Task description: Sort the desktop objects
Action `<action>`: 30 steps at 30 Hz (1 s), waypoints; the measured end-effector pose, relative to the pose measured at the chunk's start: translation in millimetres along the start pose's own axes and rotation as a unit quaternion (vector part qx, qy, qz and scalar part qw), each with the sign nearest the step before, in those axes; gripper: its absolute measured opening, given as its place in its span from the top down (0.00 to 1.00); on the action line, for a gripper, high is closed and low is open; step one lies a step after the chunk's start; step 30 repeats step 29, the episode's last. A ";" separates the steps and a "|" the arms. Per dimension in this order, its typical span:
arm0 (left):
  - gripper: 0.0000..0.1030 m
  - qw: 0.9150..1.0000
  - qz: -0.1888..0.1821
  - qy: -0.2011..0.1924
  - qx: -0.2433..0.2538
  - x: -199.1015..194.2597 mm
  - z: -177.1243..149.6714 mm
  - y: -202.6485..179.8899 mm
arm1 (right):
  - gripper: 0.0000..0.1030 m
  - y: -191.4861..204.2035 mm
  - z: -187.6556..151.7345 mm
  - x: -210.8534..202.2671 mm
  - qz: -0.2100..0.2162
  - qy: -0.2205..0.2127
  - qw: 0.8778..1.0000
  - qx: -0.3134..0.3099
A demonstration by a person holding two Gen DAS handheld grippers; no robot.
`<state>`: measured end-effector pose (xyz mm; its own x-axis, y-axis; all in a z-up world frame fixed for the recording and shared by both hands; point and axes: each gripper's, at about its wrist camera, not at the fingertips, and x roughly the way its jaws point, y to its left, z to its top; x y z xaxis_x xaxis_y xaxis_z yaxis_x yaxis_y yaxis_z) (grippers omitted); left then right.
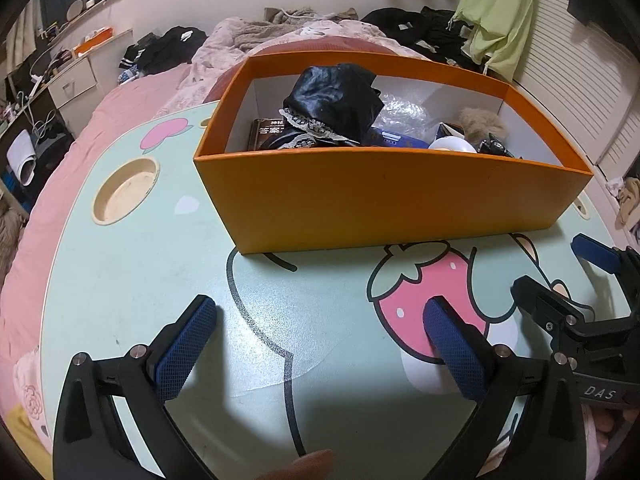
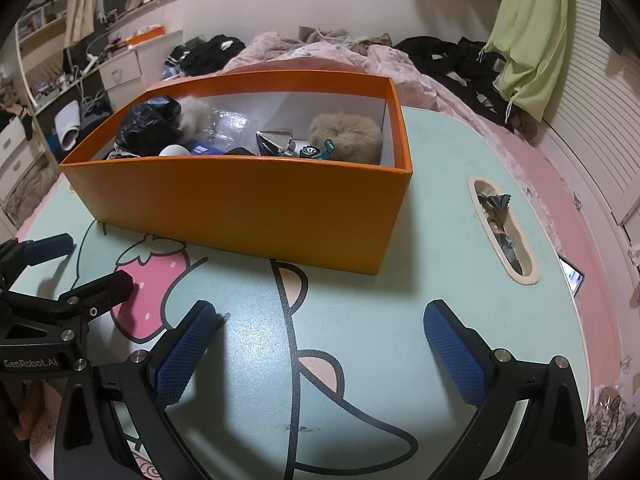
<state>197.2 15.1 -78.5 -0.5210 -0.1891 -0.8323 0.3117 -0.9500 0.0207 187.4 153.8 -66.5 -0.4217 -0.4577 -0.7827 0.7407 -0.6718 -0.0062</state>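
Cluttered bedroom, pink bed

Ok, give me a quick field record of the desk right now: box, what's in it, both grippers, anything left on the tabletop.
box: orange box, open top, on the cartoon tabletop
contents: black bag, bubble wrap, brown fluffy item, other small items
left gripper: open, nothing between fingers, over the tabletop
right gripper: open, nothing between fingers
tabletop slot: holds wrappers
cup recess: nothing inside

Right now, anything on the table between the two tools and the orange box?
Nothing visible. Bare table lies between the open left tool, the open right tool and the orange box; its contents sit behind the near wall.
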 end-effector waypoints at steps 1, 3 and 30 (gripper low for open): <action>0.00 1.000 0.000 0.000 0.000 0.0 -0.4 0.3 | 0.00 0.1 -0.1 0.0 0.000 0.000 1.000 0.000; 0.00 1.000 -0.001 0.000 0.000 1.5 2.2 1.5 | 0.00 0.1 -0.2 0.0 0.000 0.000 1.000 0.000; 0.00 1.000 0.000 -0.001 0.000 2.1 2.9 -0.1 | 0.00 0.5 -1.9 0.4 0.000 -0.001 1.000 0.000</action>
